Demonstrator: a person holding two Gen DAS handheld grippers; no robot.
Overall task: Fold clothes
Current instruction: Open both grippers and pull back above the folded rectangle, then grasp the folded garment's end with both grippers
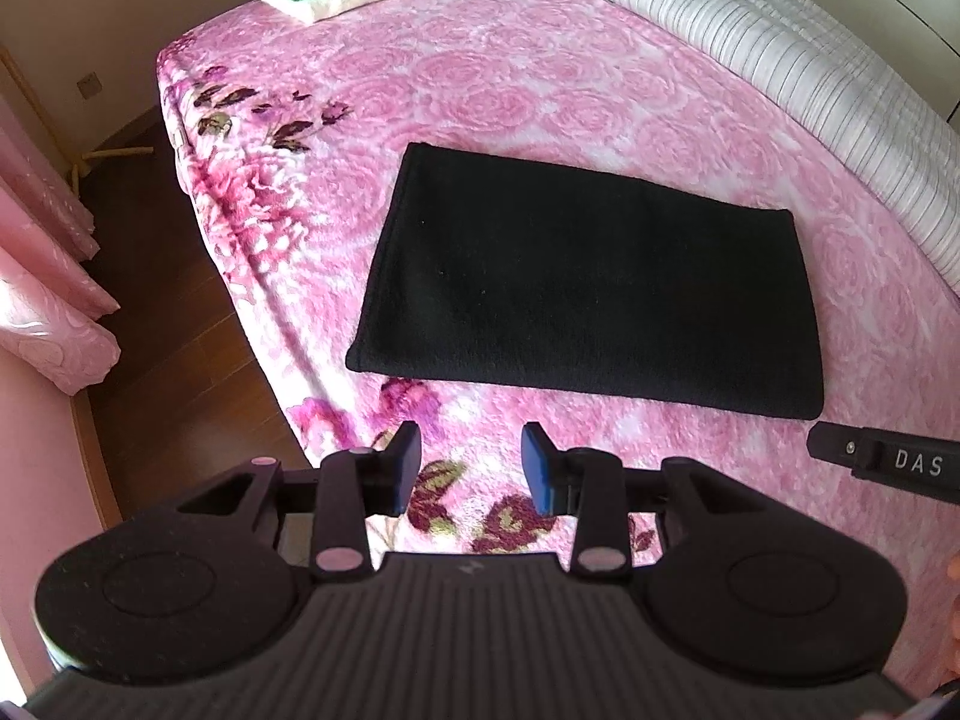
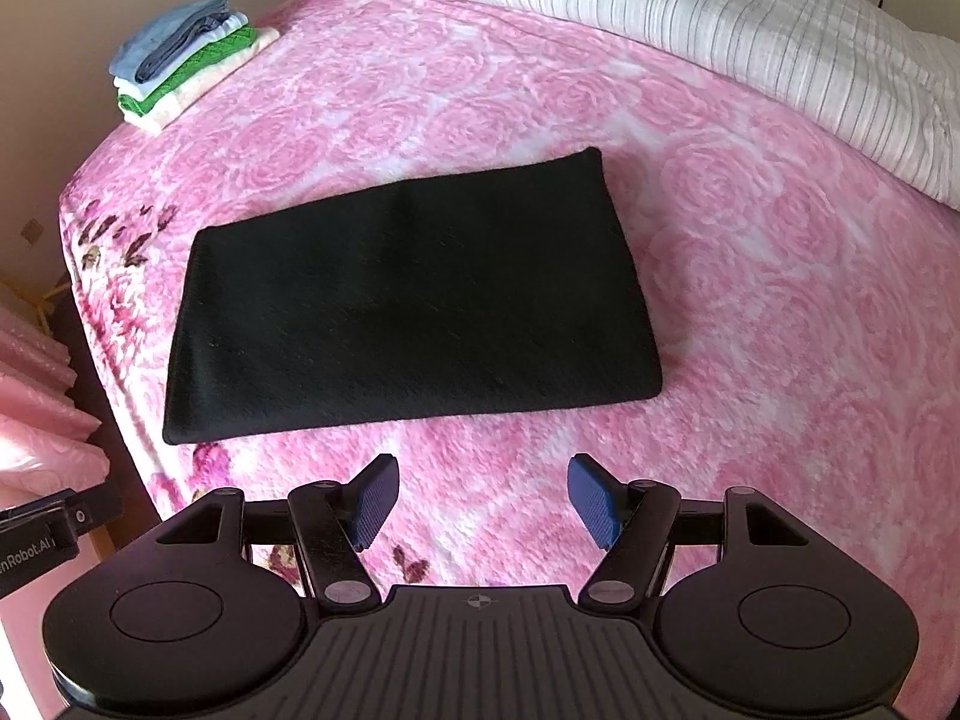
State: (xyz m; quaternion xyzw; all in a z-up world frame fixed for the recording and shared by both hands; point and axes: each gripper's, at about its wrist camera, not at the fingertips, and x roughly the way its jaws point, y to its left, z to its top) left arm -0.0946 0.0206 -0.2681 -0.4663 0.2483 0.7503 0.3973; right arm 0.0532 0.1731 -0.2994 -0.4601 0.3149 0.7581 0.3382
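Two bits of writing can be read, each on the side of a claw seen from the other's camera: "DAS" in pale letters on the black body of the right claw (image 1: 888, 461) at the right edge of the left wrist view, and "nRobot.AI", cut off by the frame, on the left claw (image 2: 42, 534) at the left edge of the right wrist view.

Both claws hang above the near edge of the bed (image 1: 540, 84), clear of the cloth. The left one stands part open, its blue pads (image 1: 408, 468) parallel with only pink blanket showing between them. The right one gapes wider, its ribbed blue pads (image 2: 375, 501) splayed outward — nothing is held and nothing touched.

One black folded garment (image 2: 408, 306) lies flat as a neat rectangle on the pink rose-patterned blanket (image 2: 750, 276), just beyond both claws. One stack of folded clothes (image 2: 180, 72) sits at the far corner of the bed, well apart from the black piece — blue-grey on top, then white, green and cream. One white striped quilt (image 2: 690, 6) lies bunched along the far side.
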